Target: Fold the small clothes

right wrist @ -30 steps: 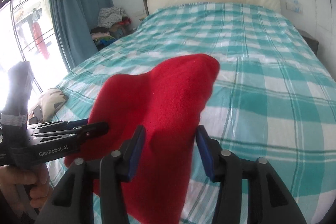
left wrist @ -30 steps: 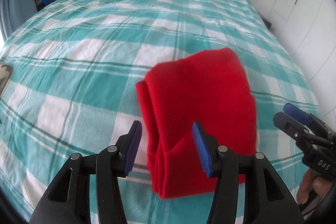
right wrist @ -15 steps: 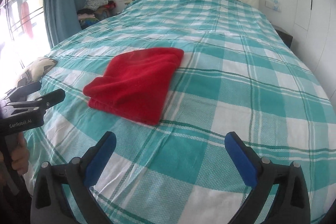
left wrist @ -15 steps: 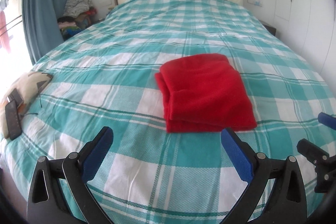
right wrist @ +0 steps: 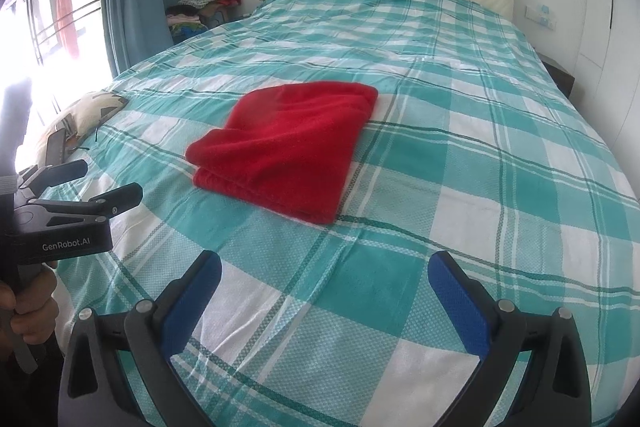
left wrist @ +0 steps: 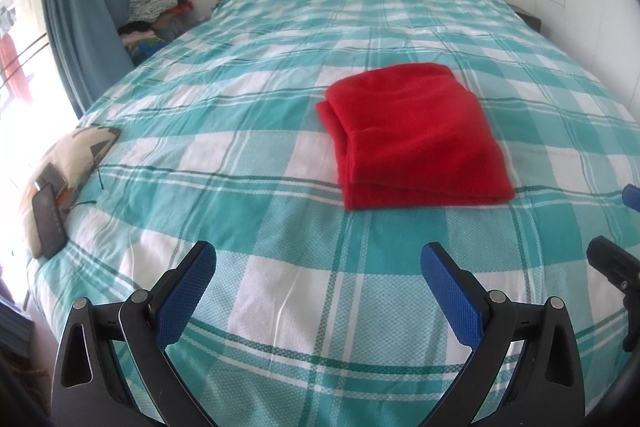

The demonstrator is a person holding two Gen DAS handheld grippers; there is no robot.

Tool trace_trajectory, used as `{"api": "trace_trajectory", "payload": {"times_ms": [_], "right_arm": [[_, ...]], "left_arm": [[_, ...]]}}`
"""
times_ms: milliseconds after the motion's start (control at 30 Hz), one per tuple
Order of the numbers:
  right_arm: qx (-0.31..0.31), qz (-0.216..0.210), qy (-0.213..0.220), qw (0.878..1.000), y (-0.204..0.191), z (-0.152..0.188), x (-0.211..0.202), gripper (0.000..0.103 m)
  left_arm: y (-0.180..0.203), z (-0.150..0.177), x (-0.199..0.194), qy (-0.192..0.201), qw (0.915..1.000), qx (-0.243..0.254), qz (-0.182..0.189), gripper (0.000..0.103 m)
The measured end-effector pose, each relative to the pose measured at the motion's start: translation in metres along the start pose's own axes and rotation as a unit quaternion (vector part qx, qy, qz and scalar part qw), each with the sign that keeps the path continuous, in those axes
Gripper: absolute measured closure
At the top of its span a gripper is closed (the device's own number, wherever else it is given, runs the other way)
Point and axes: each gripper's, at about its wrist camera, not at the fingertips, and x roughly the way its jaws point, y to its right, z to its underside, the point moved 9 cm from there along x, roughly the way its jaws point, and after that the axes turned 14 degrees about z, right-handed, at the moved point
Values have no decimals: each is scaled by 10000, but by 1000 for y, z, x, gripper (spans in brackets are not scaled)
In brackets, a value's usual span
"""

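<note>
The red fleece garment (left wrist: 416, 135), folded into a compact rectangular stack, lies flat near the middle of the teal-and-white checked bed (left wrist: 280, 267). It looks soft, light and limp; lift it by the layered near edge. The left hand-held gripper (left wrist: 318, 283) and right hand-held gripper (right wrist: 324, 291) hover apart from it, both spread wide, empty.

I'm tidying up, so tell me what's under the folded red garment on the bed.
The red garment lies flat on the teal checked bedspread, its folded layers stacked at the near edge. Anything between those layers or beneath it is covered. Both grippers are open and clear of it.
</note>
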Motion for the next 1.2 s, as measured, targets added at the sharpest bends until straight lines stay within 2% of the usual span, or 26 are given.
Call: {"api": "trace_trajectory", "payload": {"times_ms": [300, 567, 767, 1200], "right_arm": [[115, 62, 81, 9999, 3, 12, -34, 1], [73, 159, 172, 9997, -6, 17, -42, 1], [-108, 479, 274, 9984, -3, 22, -37, 1], [-199, 382, 222, 9988, -10, 27, -33, 1]], "left_arm": [[6, 34, -27, 22, 9998, -34, 216, 1], [6, 30, -27, 99, 9995, -185, 227, 1], [4, 32, -24, 80, 9994, -260, 211, 0], [0, 34, -20, 18, 9996, -282, 58, 0]]}}
